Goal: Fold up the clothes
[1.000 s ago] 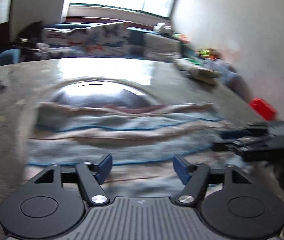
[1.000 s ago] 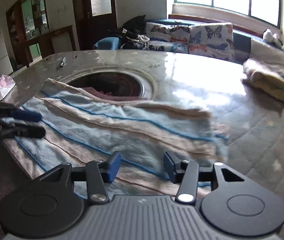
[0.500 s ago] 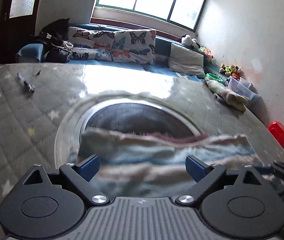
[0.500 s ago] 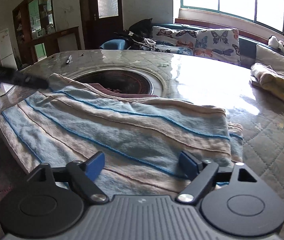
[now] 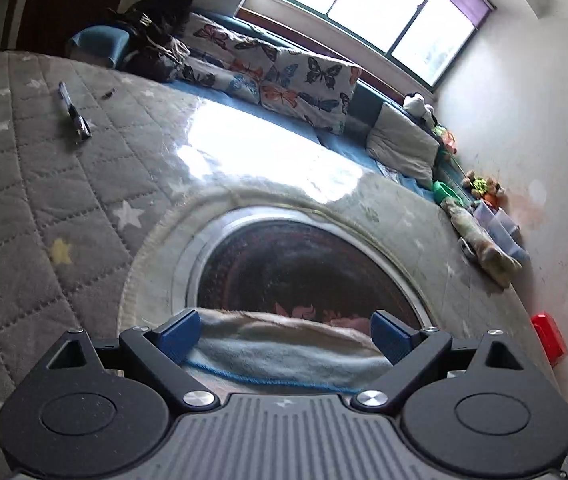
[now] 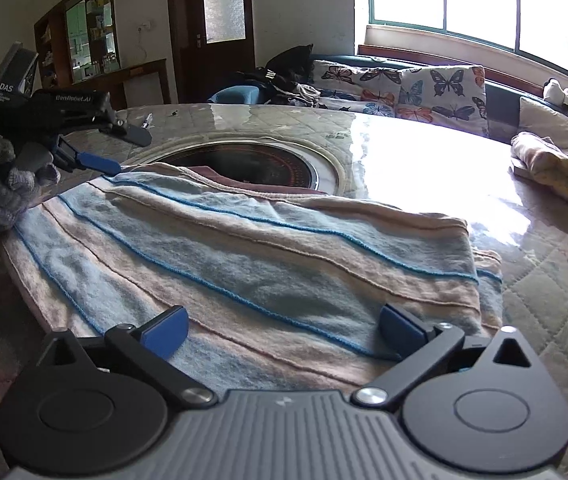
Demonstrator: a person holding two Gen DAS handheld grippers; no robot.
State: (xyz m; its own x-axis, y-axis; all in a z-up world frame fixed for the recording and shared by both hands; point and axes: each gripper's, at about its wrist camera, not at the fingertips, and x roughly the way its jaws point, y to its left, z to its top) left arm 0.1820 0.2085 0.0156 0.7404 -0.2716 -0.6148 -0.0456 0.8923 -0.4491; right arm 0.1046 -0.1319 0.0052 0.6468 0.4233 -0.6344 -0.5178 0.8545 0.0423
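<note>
Quilted table (image 6: 544, 280) bears a folded blue-and-beige striped garment (image 6: 244, 248); left gripper (image 5: 284, 336) jaws wide, right gripper (image 6: 284, 328) jaws opening, both empty.

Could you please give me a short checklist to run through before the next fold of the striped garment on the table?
1. Right gripper free of cloth: ok, its jaws are opening wide above the striped garment, pads not pressing it.
2. Left gripper released: ok, jaws wide apart, nothing pinched.
3. Garment lying flat: ok, folded layer smooth, only slight wrinkles.
4. Edges aligned: not ok, a lower layer sticks out at the right edge.
5. Far edge placement: not ok, it overlaps the round dark inset in the table.
6. Fold space clear: ok, the pen and other folded cloth lie well away.
</note>
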